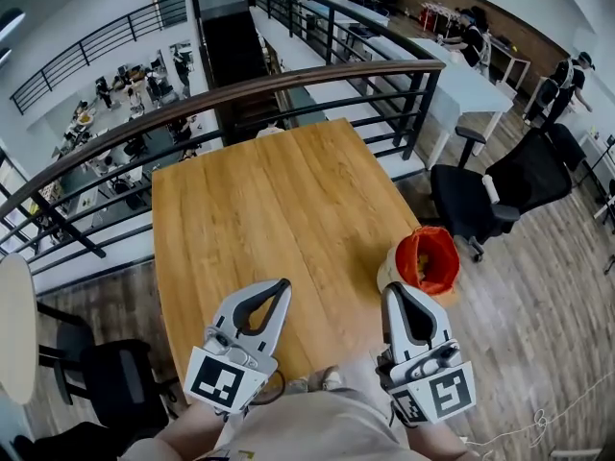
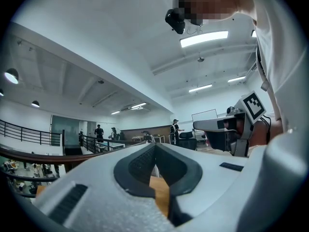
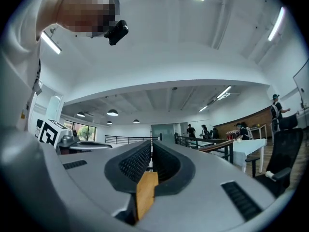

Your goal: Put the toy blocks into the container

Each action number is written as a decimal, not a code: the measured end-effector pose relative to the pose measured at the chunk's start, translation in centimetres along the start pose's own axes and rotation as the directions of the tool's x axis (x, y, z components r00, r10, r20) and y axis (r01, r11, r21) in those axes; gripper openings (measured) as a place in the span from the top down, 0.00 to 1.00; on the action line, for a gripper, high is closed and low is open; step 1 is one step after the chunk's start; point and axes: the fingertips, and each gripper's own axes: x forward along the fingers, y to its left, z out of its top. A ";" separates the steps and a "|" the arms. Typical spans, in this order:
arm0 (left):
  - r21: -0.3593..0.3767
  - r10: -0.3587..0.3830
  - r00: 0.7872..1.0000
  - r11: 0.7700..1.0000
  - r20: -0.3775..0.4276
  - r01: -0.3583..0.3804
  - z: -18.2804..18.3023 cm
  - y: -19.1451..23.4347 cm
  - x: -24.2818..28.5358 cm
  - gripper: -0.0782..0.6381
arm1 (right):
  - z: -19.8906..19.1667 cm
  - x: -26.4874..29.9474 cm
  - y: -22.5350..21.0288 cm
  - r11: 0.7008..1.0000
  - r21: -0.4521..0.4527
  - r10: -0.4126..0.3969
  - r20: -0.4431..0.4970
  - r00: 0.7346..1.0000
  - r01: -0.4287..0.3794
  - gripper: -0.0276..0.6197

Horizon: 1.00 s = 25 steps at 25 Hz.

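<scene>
Container [image 1: 428, 259] upright, mouth up, at table [image 1: 269, 209] edge.

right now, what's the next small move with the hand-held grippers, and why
Probably look around for blocks before reaching. The left hand-held gripper and right hand-held gripper are both shut and empty, the table shows no blocks, and the red container sits at its right edge.

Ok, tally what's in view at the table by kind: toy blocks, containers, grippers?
toy blocks: 0 in view
red container: 1, at the table's right edge
grippers: 2, left gripper and right gripper
Total: 3
</scene>
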 end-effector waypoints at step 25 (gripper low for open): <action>0.023 -0.006 0.999 1.000 0.034 0.006 0.3 1.1 0.8 0.87 | -1.2 1.8 1.5 0.993 -0.100 0.054 -0.065 0.996 -0.060 0.92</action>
